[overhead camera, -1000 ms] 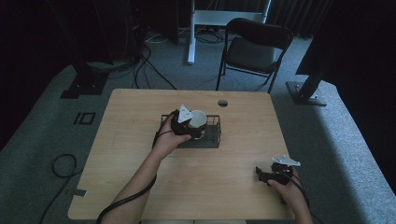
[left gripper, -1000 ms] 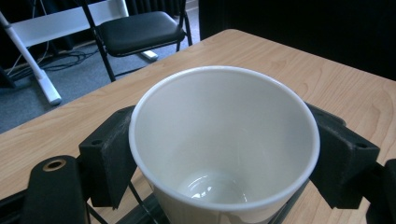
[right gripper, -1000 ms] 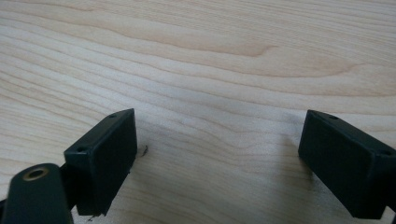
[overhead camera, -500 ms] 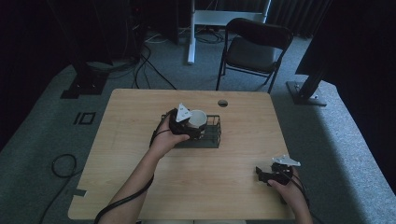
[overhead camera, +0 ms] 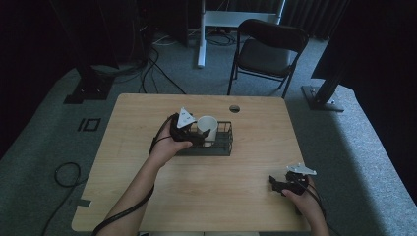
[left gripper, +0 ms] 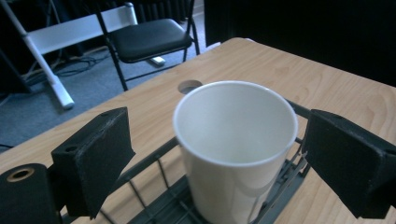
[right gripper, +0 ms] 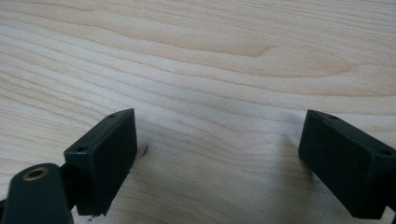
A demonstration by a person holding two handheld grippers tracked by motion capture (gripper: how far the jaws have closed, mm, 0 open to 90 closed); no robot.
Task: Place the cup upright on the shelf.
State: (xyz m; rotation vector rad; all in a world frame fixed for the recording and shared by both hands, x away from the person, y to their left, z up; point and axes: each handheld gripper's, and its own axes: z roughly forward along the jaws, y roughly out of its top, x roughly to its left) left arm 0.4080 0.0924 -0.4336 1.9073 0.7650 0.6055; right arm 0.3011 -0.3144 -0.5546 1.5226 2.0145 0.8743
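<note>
Cup (left gripper: 236, 140): upright in the wire rack (overhead camera: 223, 146) at mid-table, seemingly already placed.
Left gripper (left gripper: 224, 158): jaws wide either side of cup, not touching.
Right gripper (right gripper: 224, 161): wide, empty, above bare table (right gripper: 210, 56).
Left to do: unclear, likely withdrawal.

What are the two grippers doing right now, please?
Left gripper: open, jaws on either side of the white cup in the wire basket, not touching it.
Right gripper: open, empty, over the table.
</note>
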